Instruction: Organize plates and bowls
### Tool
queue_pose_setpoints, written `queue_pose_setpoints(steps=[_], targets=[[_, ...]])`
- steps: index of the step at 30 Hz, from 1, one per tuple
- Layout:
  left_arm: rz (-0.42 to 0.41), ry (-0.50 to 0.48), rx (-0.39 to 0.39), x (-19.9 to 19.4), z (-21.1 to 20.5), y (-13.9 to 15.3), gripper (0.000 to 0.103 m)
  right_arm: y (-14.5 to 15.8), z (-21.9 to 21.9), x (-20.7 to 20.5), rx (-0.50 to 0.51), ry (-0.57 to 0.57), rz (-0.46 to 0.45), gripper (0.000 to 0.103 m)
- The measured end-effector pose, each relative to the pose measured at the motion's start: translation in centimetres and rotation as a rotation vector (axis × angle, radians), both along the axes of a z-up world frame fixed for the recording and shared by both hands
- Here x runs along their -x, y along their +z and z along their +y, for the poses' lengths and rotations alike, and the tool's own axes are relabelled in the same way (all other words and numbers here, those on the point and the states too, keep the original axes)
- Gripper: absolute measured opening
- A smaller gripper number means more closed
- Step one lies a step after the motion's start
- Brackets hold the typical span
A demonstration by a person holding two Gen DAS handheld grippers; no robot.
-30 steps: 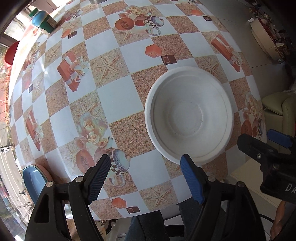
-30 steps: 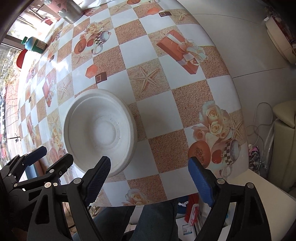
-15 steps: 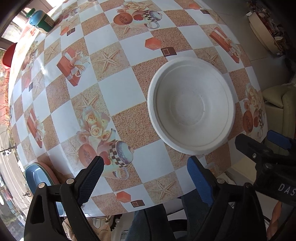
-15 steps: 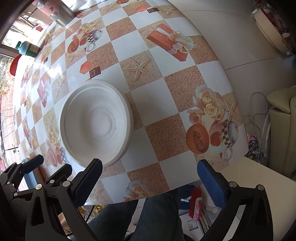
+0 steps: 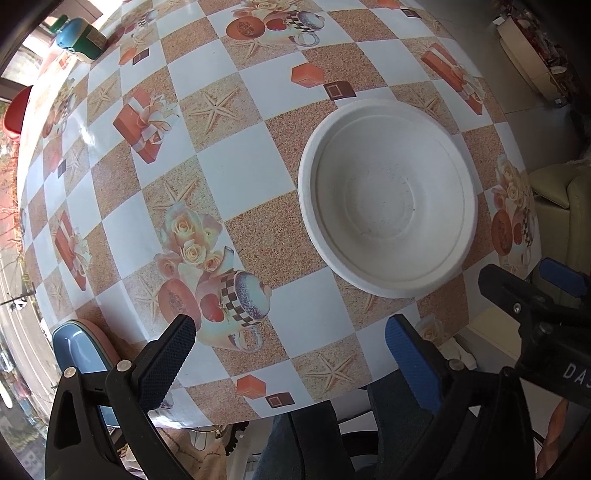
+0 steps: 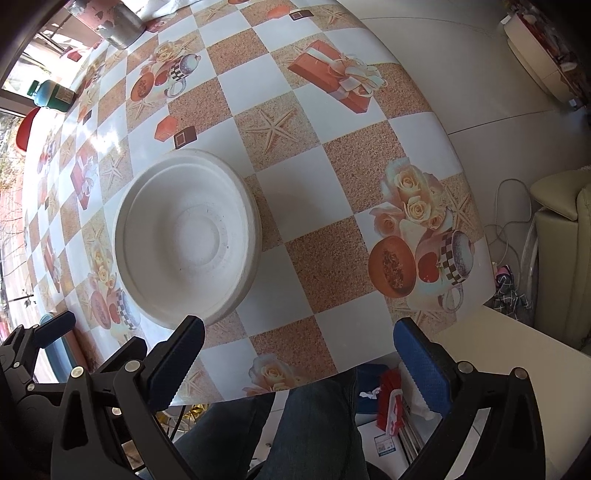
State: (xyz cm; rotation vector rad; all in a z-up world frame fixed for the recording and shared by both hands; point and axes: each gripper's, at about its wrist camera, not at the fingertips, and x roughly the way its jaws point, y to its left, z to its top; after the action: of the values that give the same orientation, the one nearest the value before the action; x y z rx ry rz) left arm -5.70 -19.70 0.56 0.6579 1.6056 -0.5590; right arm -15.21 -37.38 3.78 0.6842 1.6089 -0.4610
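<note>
A white, round, moulded-pulp bowl [image 5: 388, 199] sits upright on a table covered with a glossy checked oilcloth [image 5: 236, 173] printed with starfish, roses, gift boxes and teacups; the bowl rests near the table's front edge, close to the seated person, whose jeans-clad legs [image 6: 314, 424] show below the cloth; a raised inner ridge just inside the rim suggests the bowl may be nested in a second dish or stack, though the pictures do not settle this. The left gripper [image 5: 291, 354], black with blue-padded tips, hangs above the table's near edge, to the left of the bowl in its own view; its jaws are opening, with only tablecloth between them, and nothing is held. The right gripper [image 6: 299, 354] hovers over the same edge, to the right of the bowl; its jaws stand spread wide and empty. At the table's far side stand a teal bottle with a green cap [image 5: 79, 42] and a metal pot [image 6: 118, 26]. No other loose plates or bowls appear on the cloth, so the gathering looks largely done; whether more dishes wait out of view cannot be told.
</note>
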Motion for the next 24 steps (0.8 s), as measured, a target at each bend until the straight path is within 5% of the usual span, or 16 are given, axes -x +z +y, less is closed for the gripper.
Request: queue_pose_setpoints(steps=[24], targets=[[0.023, 0.022, -0.014, -0.38, 0.41, -0.39, 0.103, -0.37, 0.74, 0.03, -0.009, 0.017, 0.022, 0.103]])
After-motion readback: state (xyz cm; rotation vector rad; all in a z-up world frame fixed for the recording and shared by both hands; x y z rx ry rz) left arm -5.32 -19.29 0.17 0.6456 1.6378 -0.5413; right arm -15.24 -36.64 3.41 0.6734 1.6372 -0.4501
